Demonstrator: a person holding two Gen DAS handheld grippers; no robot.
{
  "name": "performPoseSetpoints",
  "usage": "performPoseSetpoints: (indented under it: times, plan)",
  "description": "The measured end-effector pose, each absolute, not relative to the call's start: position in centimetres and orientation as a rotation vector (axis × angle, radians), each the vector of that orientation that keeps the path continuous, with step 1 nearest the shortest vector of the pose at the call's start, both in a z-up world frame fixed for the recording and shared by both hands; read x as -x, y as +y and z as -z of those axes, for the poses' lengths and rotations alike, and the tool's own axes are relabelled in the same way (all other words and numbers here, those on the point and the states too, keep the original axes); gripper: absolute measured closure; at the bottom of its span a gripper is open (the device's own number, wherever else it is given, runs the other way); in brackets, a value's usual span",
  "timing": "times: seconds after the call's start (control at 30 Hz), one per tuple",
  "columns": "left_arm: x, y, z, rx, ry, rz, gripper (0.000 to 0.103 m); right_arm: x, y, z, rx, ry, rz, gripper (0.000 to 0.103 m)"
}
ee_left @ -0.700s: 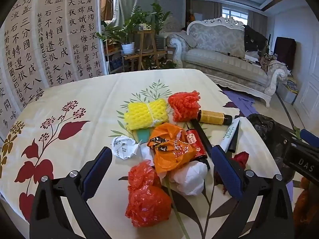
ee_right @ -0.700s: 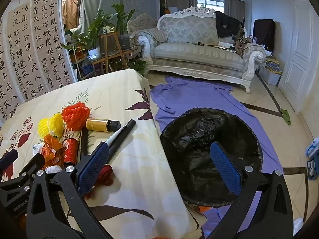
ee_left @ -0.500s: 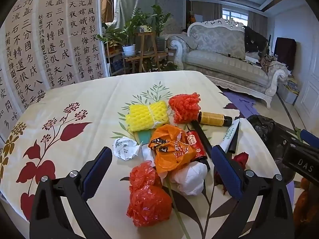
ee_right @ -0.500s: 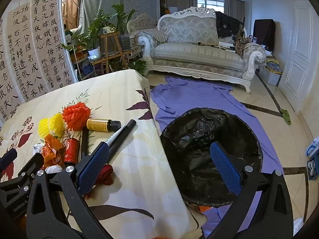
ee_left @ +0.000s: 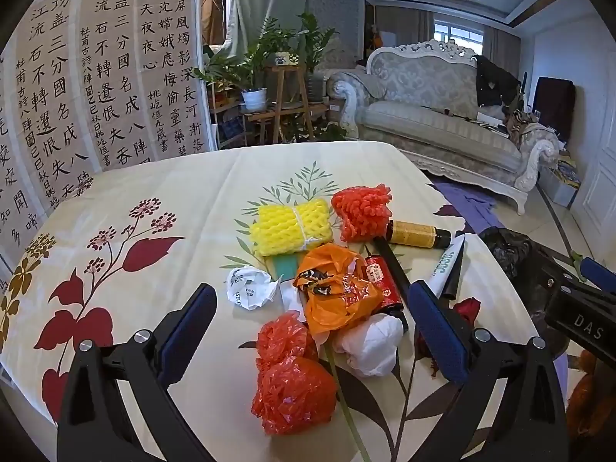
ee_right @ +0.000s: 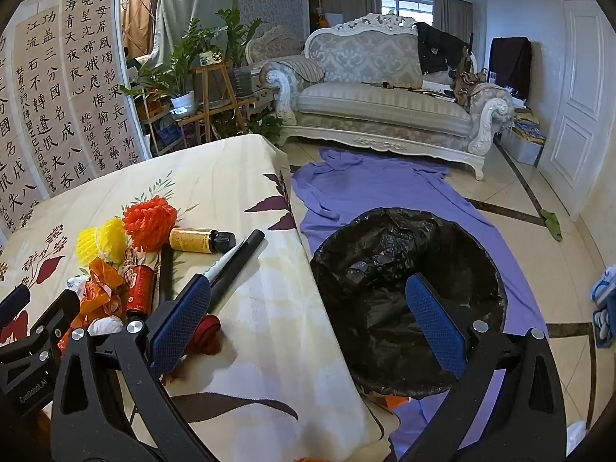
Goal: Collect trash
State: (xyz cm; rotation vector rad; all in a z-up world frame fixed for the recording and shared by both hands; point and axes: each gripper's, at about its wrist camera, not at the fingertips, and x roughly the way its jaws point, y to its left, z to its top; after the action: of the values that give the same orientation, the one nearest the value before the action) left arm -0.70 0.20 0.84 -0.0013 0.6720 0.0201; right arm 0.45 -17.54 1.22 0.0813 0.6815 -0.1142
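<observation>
A pile of trash lies on the floral table: a red plastic bag, an orange bag, a white crumpled bag, a crumpled paper ball, yellow foam net, orange foam net, a brown bottle, a red can and a black-white tube. My left gripper is open and empty just in front of the pile. My right gripper is open and empty, above the table's edge and the black-lined trash bin.
The bin stands on the floor right of the table on a purple cloth. A white sofa, plant stands and a calligraphy screen stand beyond. The right gripper's body shows at the left view's right edge.
The left gripper has risen and pulled back slightly, so the pile sits a little higher in its view. The right gripper has hardly moved. Both stay open.
</observation>
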Motion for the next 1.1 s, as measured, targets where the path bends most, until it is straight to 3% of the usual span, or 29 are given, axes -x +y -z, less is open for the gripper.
performPoseSetpoints:
  times: [1.1]
  plan:
    - [0.33, 0.45, 0.0, 0.013, 0.693, -0.02, 0.006, -0.51, -17.52, -1.12, -0.082, 0.688, 0.116, 0.004]
